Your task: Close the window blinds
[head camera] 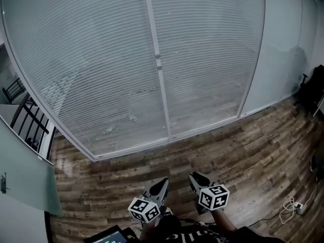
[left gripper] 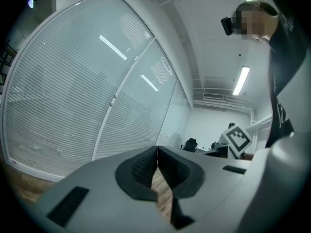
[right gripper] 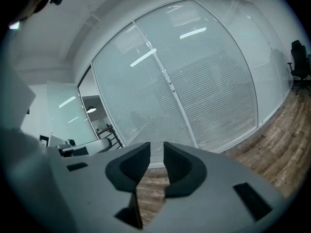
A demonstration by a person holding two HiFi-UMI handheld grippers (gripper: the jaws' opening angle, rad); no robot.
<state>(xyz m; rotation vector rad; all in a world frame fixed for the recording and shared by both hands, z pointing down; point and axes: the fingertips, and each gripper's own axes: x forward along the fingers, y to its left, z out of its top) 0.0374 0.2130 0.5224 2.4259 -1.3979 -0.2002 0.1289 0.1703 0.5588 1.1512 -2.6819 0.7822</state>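
Note:
White slatted blinds fill the two tall window panels ahead, the left panel [head camera: 96, 70] and the right panel [head camera: 207, 54], with the slats lying flat and nothing visible through them. A pale mullion [head camera: 161, 85] with a small knob [head camera: 158, 62] divides them. The blinds also show in the left gripper view [left gripper: 63, 96] and the right gripper view [right gripper: 209, 81]. Both grippers hang low, well back from the window above the floor. My left gripper [head camera: 164, 182] [left gripper: 157, 149] is shut on nothing. My right gripper [head camera: 194, 177] [right gripper: 156, 147] is open by a narrow gap, also empty.
Wood-plank floor [head camera: 228, 151] runs from the window sill to my feet. A black chair [head camera: 314, 90] stands at the right wall. A cable and power strip [head camera: 296, 206] lie at lower right. A glass partition [head camera: 25, 176] and black railing [head camera: 25, 120] stand at left.

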